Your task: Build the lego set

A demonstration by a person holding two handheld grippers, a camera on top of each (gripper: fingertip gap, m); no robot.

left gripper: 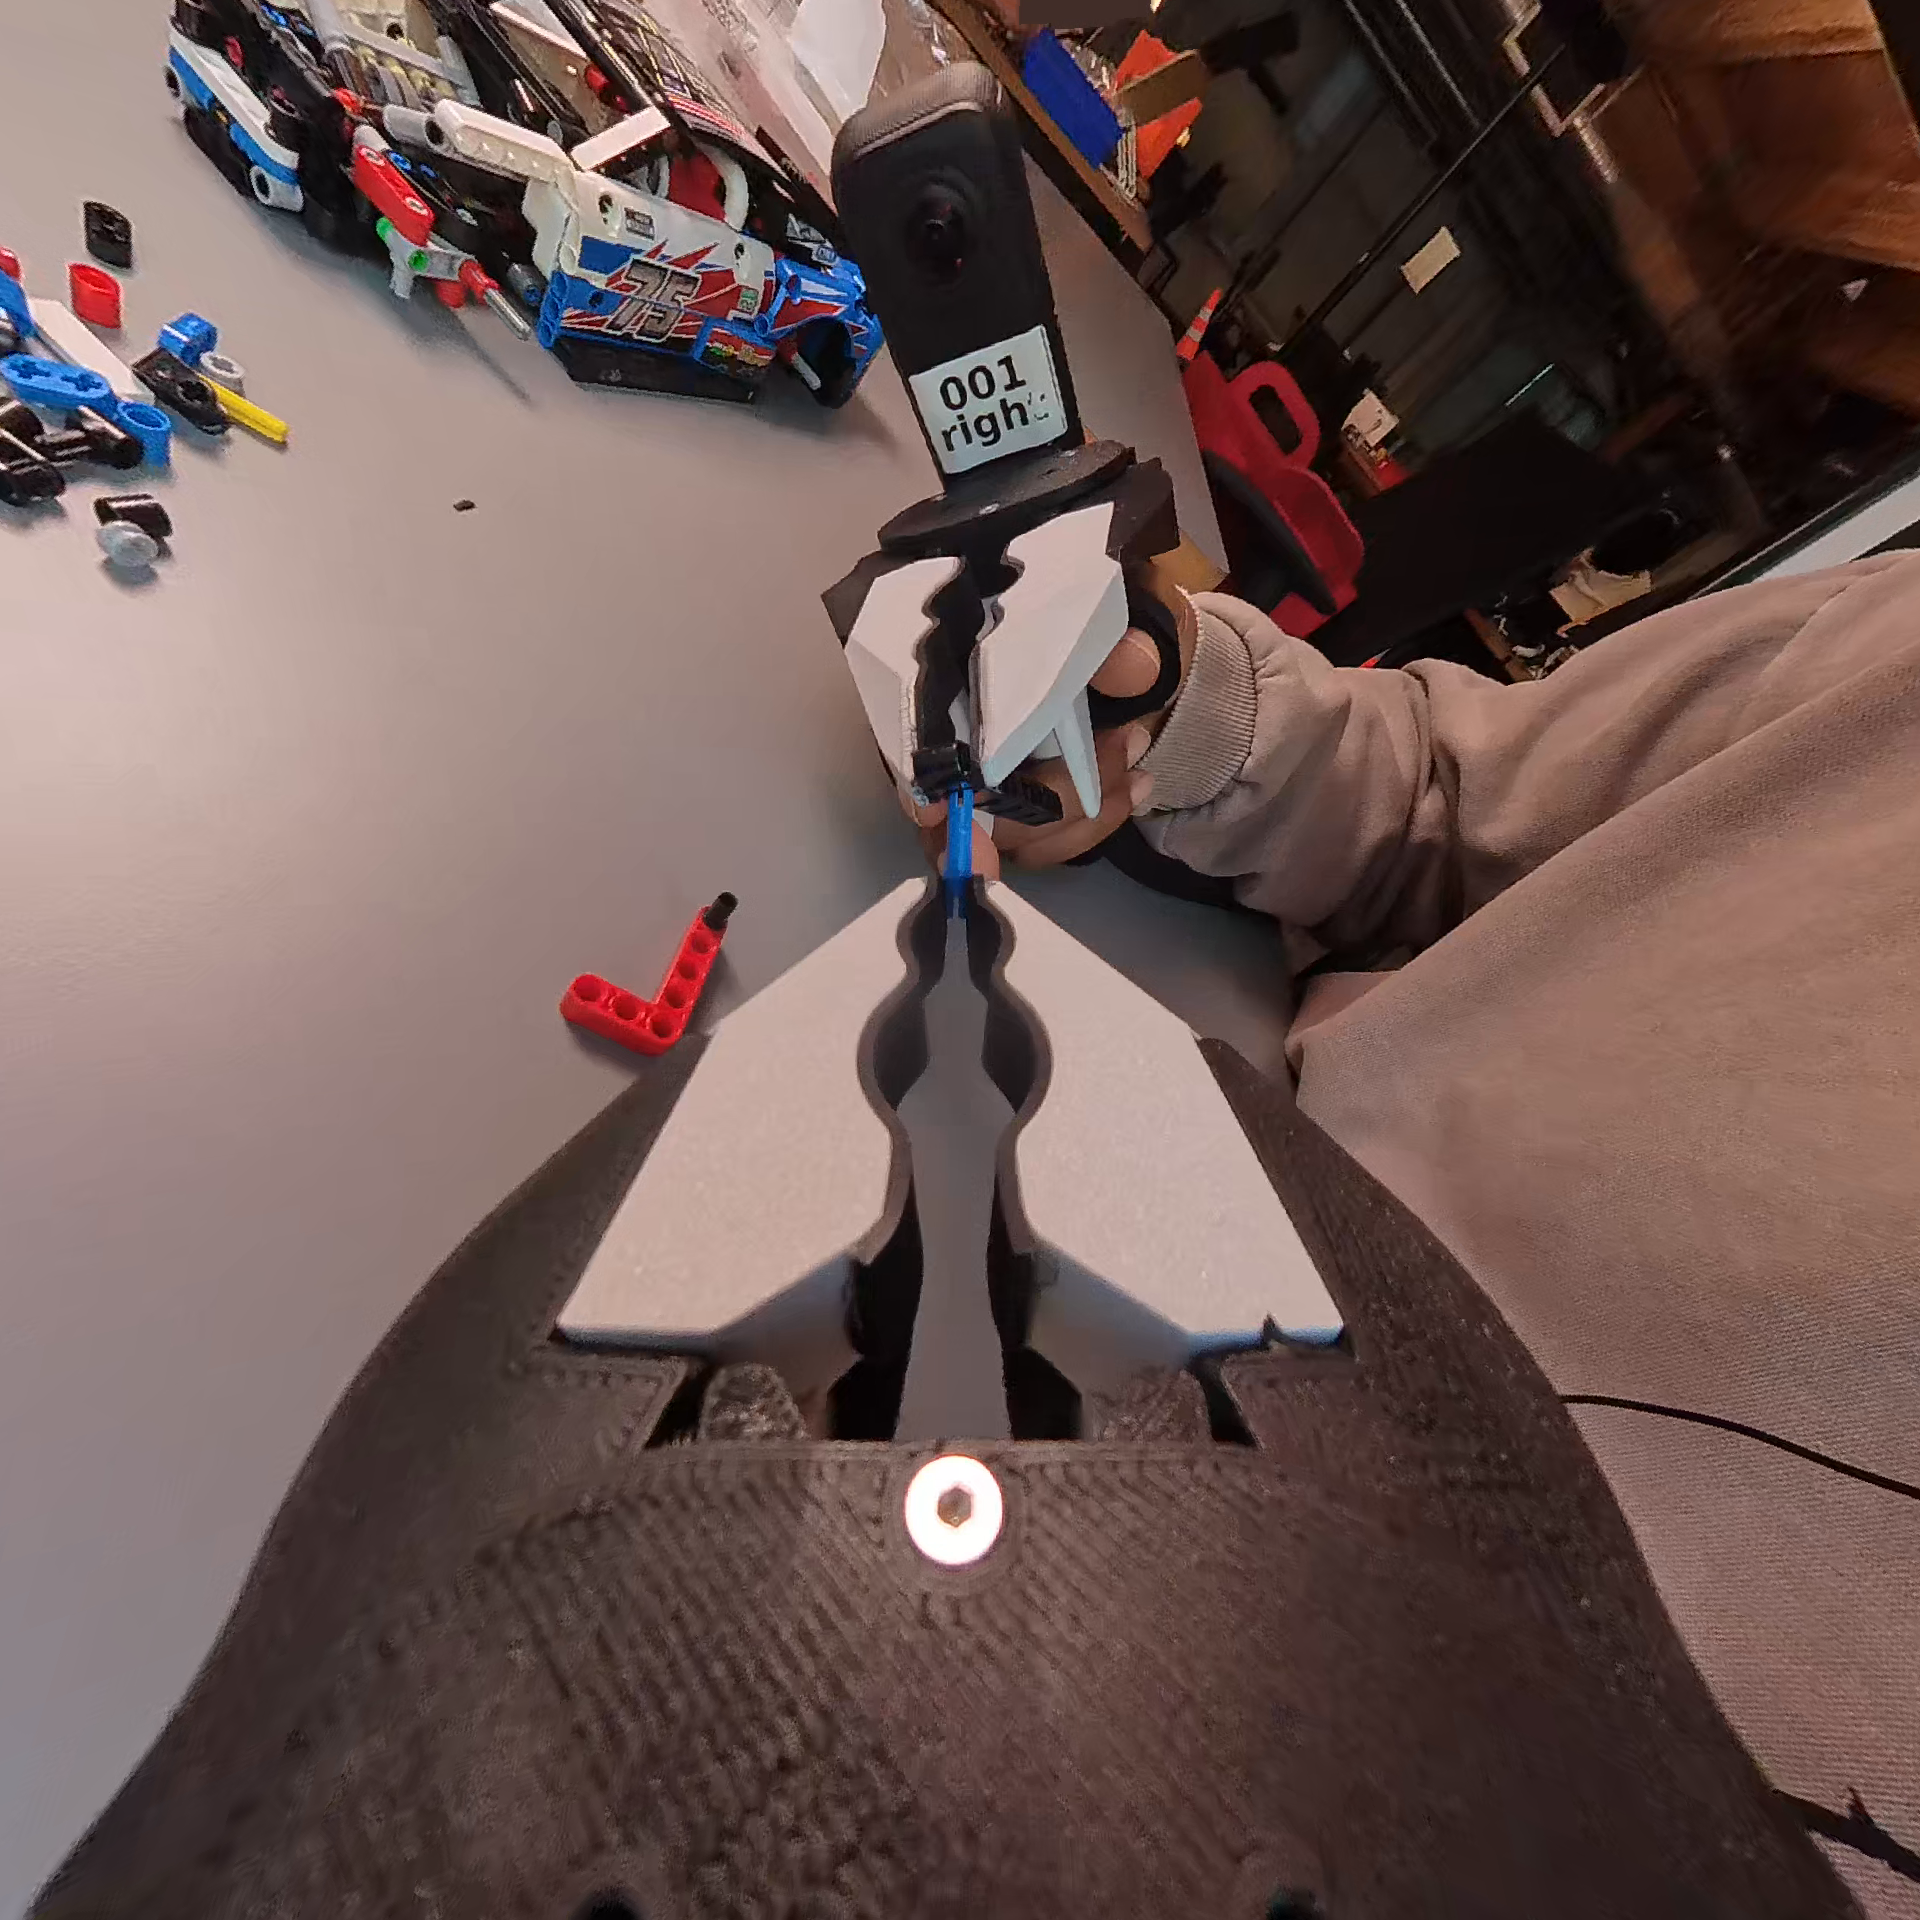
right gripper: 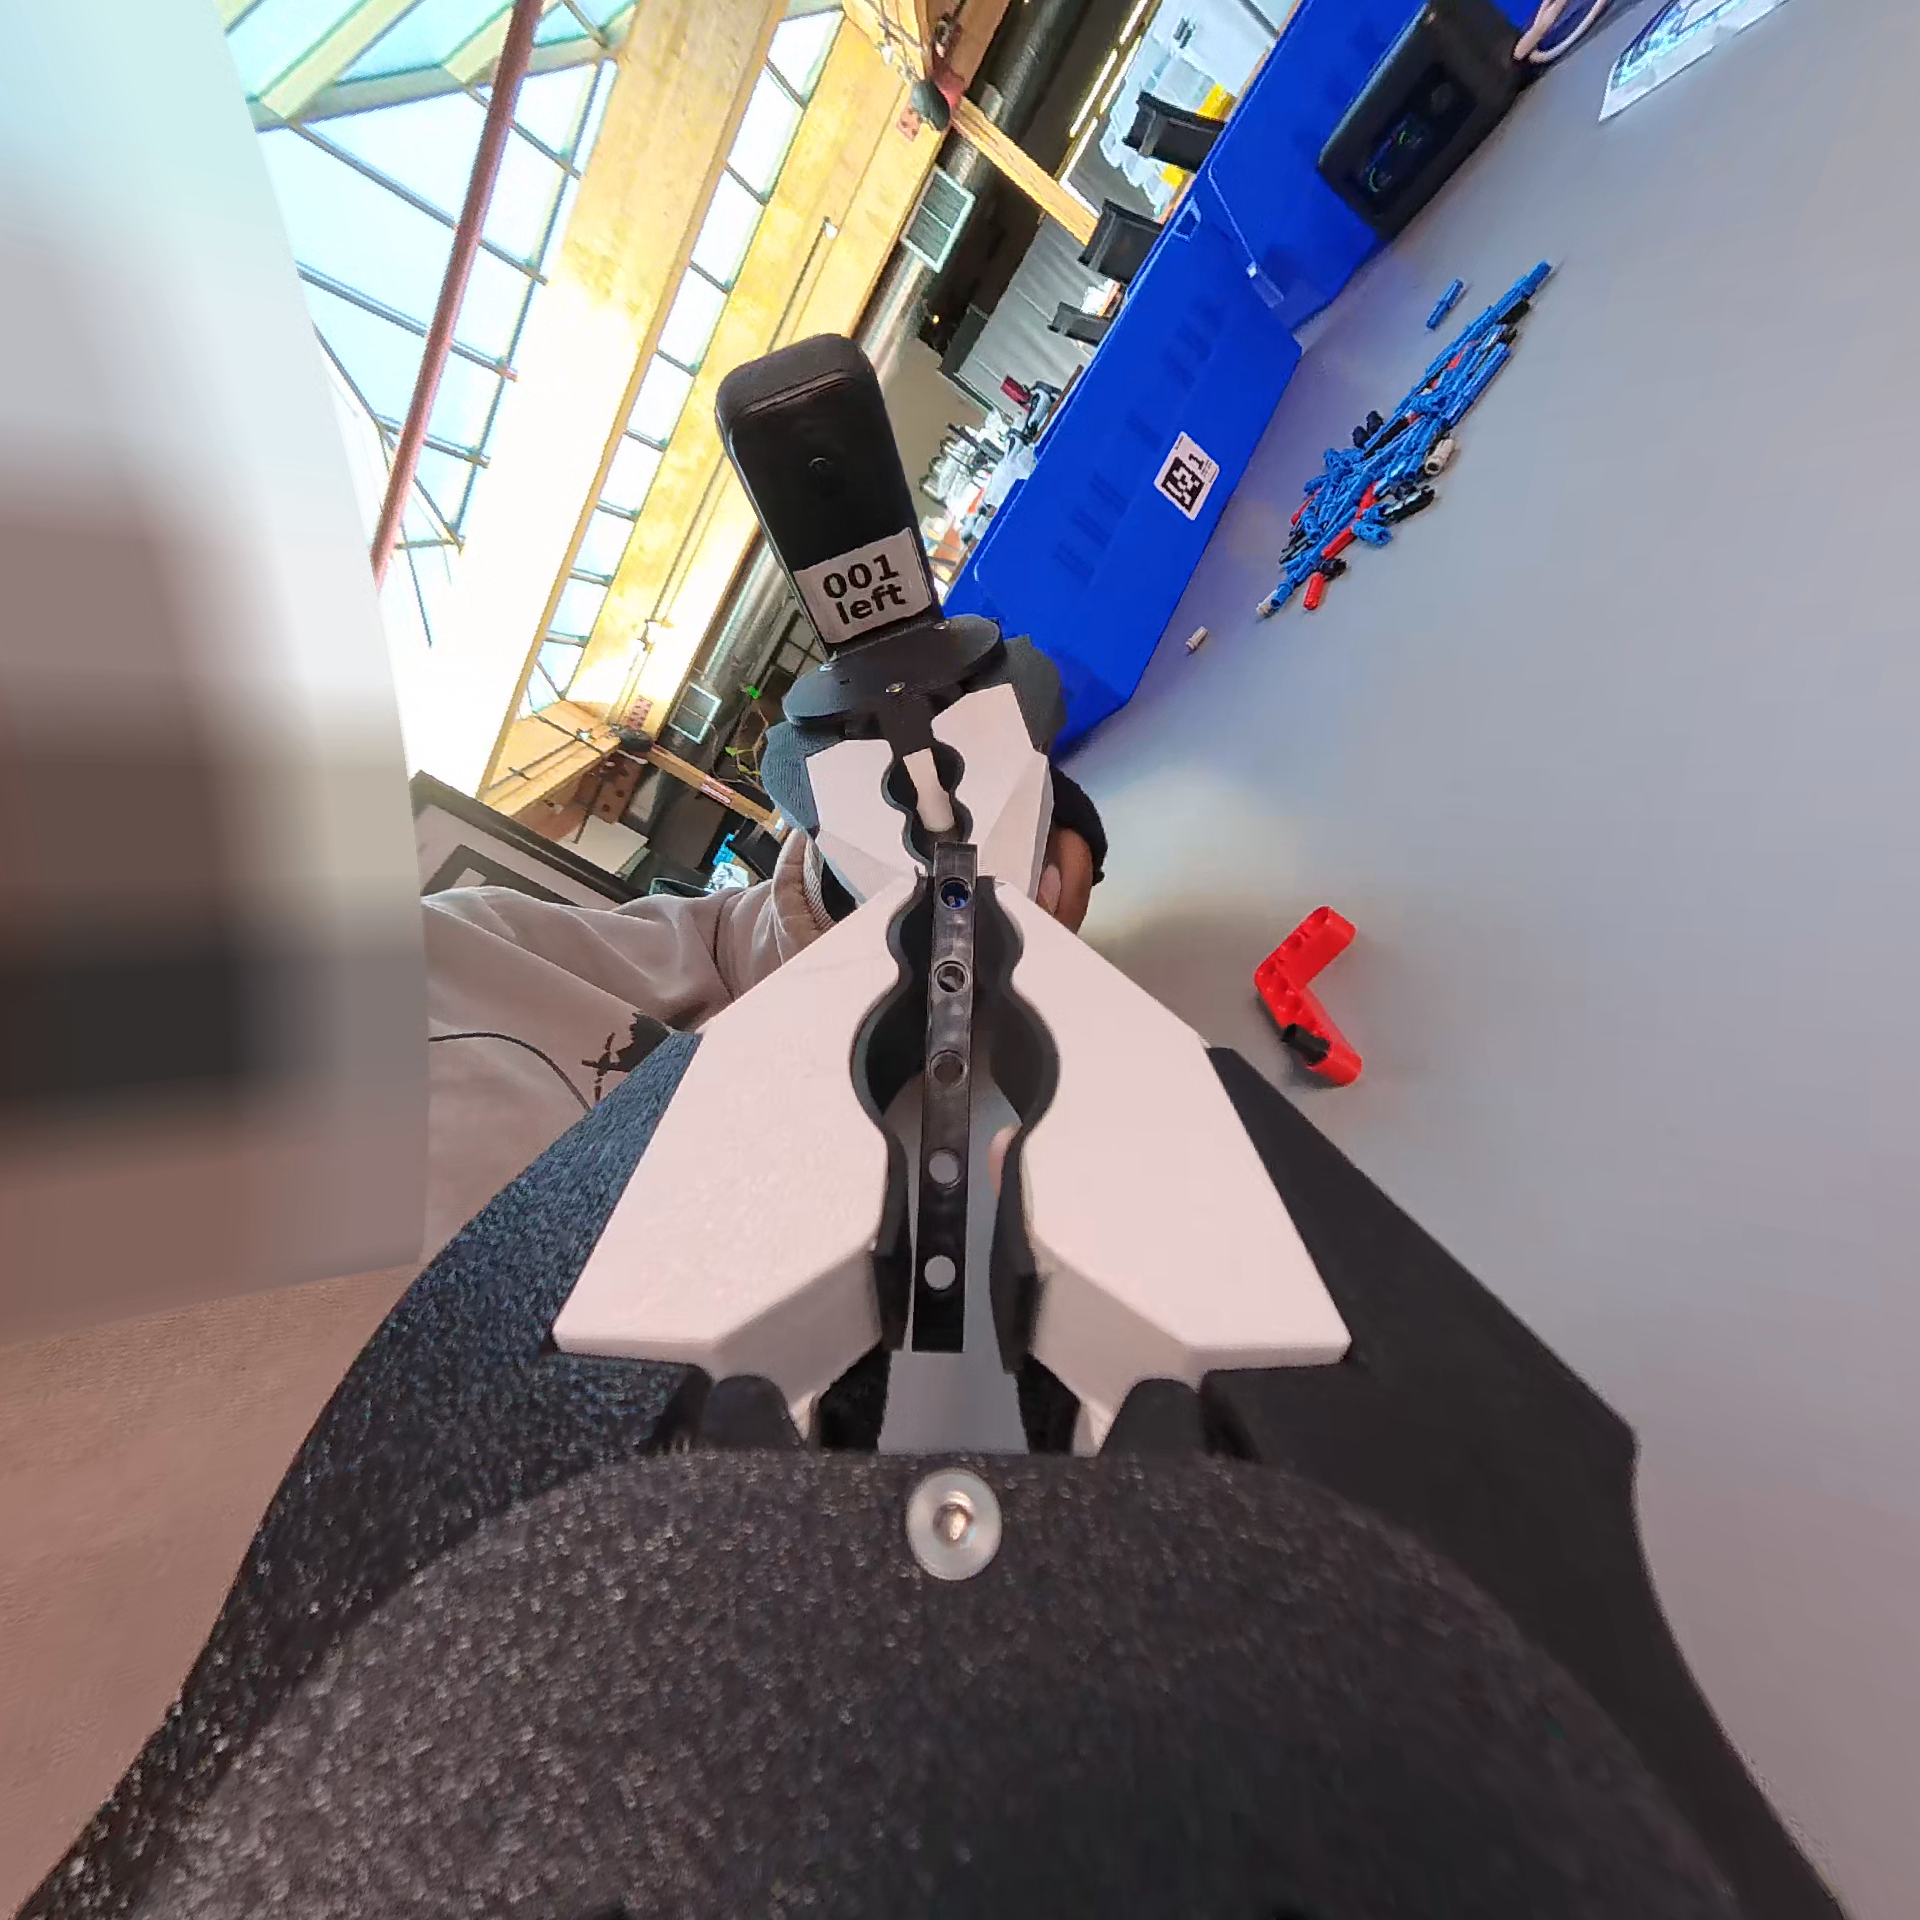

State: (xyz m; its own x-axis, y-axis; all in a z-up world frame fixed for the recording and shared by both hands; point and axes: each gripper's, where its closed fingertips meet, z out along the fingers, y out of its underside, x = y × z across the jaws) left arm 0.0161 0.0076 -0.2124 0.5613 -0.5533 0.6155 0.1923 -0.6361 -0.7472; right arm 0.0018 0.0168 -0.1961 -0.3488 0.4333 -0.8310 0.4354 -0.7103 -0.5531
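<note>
Clamped between the right gripper [right gripper: 957, 883]'s fingers, a black holed beam [right gripper: 948, 1091] points at twelve o'clock toward the left gripper [left gripper: 961, 896], which pinches a blue pin [left gripper: 958, 847] against the beam's tip. Red L-shaped beam [left gripper: 649, 987] lies on the grey table [left gripper: 364, 831] at ten o'clock; the partly built race car [left gripper: 582, 229] sits farther off at eleven.

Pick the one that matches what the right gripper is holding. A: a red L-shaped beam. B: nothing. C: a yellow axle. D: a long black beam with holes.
D: in the right wrist view the right gripper is shut on a long black beam with holes, while the red L-shaped beam lies on the table.
</note>
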